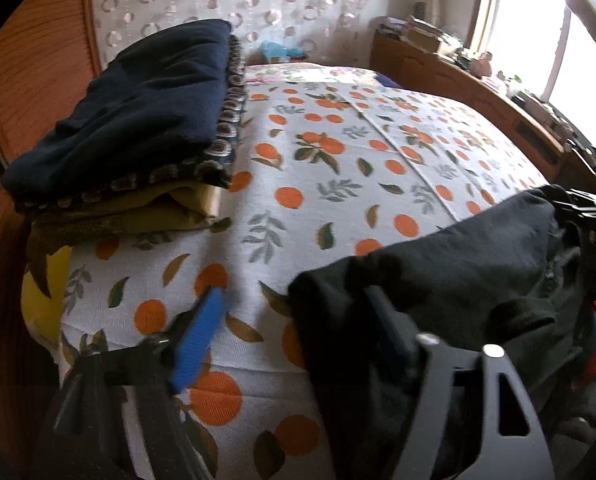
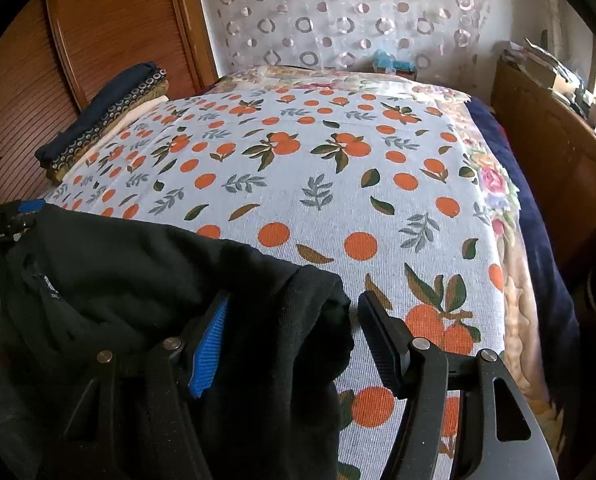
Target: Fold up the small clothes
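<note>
Orange-printed bedspread (image 2: 318,184) covers the bed; folded clothes (image 1: 130,120) are stacked at its left edge; a black garment (image 2: 146,264) lies at the near edge; the left gripper (image 1: 294,340) and right gripper (image 2: 294,344) both stand open, each with the garment's edge loose between its fingers.

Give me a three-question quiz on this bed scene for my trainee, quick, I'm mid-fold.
1. True or false: the black garment lies flat and fully folded in the middle of the bed.
2. What sits on top of the folded stack by the wooden wall?
3. The right hand-held gripper is: A) open with black cloth between its fingers, B) shut on a sock, C) out of view.

Key: 1 false, it is bunched at the near edge. 2 a dark blue folded piece. 3 A.
</note>
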{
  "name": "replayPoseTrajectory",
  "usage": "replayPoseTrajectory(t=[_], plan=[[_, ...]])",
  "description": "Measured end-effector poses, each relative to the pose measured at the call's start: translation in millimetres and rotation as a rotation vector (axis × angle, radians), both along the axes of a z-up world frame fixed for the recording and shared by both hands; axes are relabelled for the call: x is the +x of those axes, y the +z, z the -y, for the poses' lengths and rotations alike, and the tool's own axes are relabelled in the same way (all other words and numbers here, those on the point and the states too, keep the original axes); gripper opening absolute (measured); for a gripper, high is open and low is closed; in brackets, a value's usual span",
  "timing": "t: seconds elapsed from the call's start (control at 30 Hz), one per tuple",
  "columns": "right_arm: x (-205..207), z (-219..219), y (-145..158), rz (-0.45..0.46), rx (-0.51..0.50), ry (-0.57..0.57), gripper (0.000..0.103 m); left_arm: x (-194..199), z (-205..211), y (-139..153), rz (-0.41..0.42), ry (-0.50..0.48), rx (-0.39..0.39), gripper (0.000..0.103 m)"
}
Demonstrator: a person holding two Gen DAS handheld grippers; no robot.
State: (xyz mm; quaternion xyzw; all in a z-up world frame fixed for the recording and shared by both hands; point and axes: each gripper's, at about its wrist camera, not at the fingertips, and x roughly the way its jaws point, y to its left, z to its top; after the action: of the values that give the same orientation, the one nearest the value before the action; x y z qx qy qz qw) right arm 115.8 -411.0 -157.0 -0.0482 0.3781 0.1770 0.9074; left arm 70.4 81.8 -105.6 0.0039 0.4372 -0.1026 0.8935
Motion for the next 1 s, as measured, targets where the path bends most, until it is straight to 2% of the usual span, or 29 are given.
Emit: replayPoseTrajectory(t=[0.07,0.1,0.17,0.2,0.23,0.27,0.33,0.43,0.53,0.7,0.83,1.0], plan=[[-1,-1,-2,-0.001,0.001,0.015,0.066,-1,3,1,-0.008,-0.032,-0.022,0.043],[-2,-2,-2,-0.001,0.001,0.025,0.062,-2,5,1,-0.015,-0.053,-0.033,0.036],[-5,-6,-3,0.006,-0.008,0.046,0.048,-4,9,3,-0.037,-0.082,-0.057,0.013],[-7,-7,-3,0.006,-0.002,0.060,0.030,-5,10,3,-0.042,-0.092,-0.069,0.011],[-8,-8,-3,-0.003,0.015,0.081,0.021,-8,12,5,-0.038,-0.095,-0.062,0.009],[-11,-9,-3,-0.002,0.026,0.093,0.020,-11,14,7,-0.026,-0.095,-0.052,0.008],[-21,-9,2,0.025,0.043,0.109,0.017,-24,17,23,0.024,-0.103,-0.089,0.008],[-50,1,27,0.089,0.140,0.117,0.017,-52,21,65,0.148,-0.099,-0.134,0.008],[-88,11,70,0.205,0.193,0.128,0.016,-80,24,114,0.282,-0.095,-0.170,0.008],[-141,23,141,0.363,0.234,0.132,0.016,-99,30,181,0.447,-0.101,-0.228,0.007],[-181,31,201,0.506,0.245,0.138,0.016,-112,31,235,0.588,-0.103,-0.225,0.007],[-225,31,271,0.687,0.184,0.136,0.016,-125,19,302,0.745,-0.085,-0.205,0.007]])
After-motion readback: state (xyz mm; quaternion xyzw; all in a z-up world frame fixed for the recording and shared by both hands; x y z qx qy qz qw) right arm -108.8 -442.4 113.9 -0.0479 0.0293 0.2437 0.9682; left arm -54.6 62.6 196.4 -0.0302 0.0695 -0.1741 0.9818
